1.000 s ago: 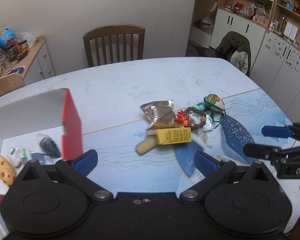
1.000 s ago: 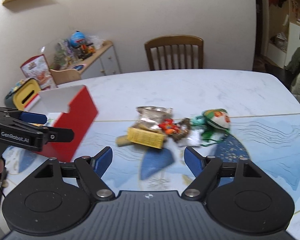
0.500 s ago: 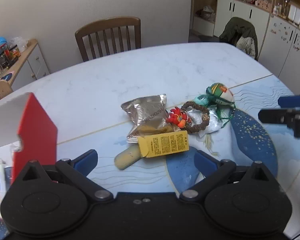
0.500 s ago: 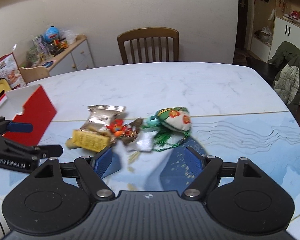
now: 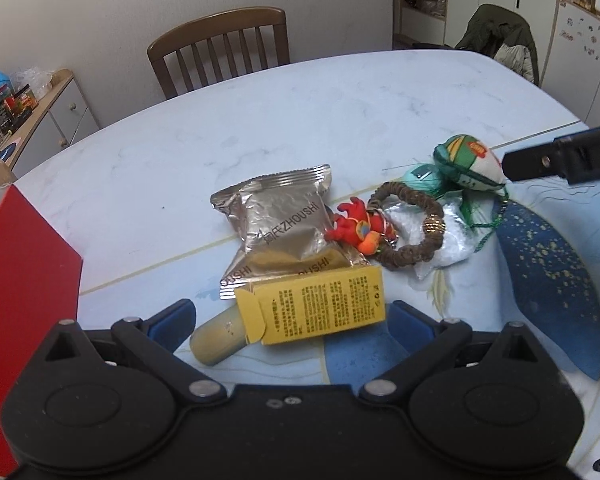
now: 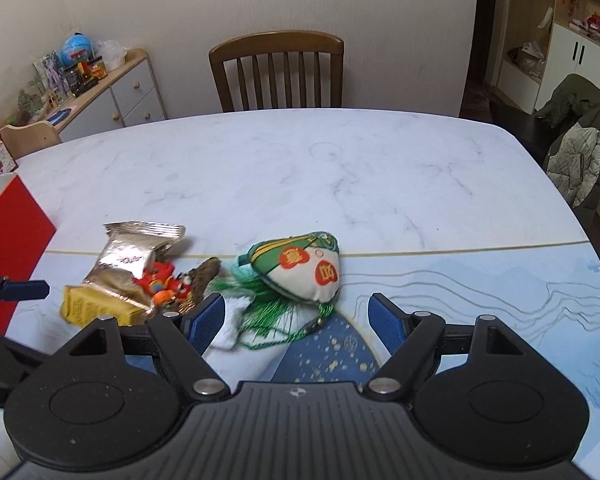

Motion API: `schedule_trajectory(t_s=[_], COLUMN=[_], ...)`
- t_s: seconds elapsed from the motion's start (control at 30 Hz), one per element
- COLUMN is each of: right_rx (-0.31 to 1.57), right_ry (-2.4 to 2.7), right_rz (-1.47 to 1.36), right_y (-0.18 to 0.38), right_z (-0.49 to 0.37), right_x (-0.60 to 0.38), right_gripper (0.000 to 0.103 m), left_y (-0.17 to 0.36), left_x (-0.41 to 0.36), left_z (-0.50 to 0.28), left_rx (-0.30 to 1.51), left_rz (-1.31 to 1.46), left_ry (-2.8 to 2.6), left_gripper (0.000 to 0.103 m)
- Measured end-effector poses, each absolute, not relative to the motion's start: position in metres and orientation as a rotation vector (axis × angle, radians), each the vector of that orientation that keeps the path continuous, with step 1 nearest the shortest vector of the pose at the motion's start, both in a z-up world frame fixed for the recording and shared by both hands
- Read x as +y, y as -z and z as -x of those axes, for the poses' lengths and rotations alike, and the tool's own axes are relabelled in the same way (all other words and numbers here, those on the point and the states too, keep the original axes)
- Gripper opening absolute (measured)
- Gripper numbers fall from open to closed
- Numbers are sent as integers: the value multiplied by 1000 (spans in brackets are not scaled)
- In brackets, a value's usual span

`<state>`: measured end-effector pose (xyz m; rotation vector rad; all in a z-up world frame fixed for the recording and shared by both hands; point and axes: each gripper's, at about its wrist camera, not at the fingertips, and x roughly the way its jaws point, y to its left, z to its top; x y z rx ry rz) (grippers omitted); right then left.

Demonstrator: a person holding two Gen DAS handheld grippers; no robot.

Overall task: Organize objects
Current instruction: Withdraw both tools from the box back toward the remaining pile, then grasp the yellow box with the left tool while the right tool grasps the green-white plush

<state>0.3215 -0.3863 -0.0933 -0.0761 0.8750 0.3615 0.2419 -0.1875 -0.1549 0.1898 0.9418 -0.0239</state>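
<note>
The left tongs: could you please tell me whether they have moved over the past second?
Yes. The left tongs have moved right, away from the red box, and closer to the yellow carton, which now lies between their open fingers.

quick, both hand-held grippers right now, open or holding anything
Left hand-held gripper: open, holding nothing, the yellow box lies between its fingers.
Right hand-held gripper: open, empty, behind the green pouch.

Pretty even, soft indoor light here, kinda cool-toned, nothing harsh. The marble surface point(image 6: 340, 168) just has a mild sheen, and shadows under the clutter are faint. Heavy fisheye bend at the edges, with dark corners. The silver snack packet point(image 5: 284, 224) catches some glare. Left view's sharp; the tasselled pouch point(image 6: 300, 268) looks slightly smeared.
</note>
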Motion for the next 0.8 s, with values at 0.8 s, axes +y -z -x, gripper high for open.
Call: schedule_trajectory(t_s=[0.8], right_rx=[992], right_ry=[-293], right_rz=[-60], right_y=[140], right_z=[-393], right_x=[-374], right_gripper=[79], left_y=[167], left_x=[-202], left_z=[-251], left_rx=[961], left_rz=[-191], left_ry=[-6], left_gripper=[81])
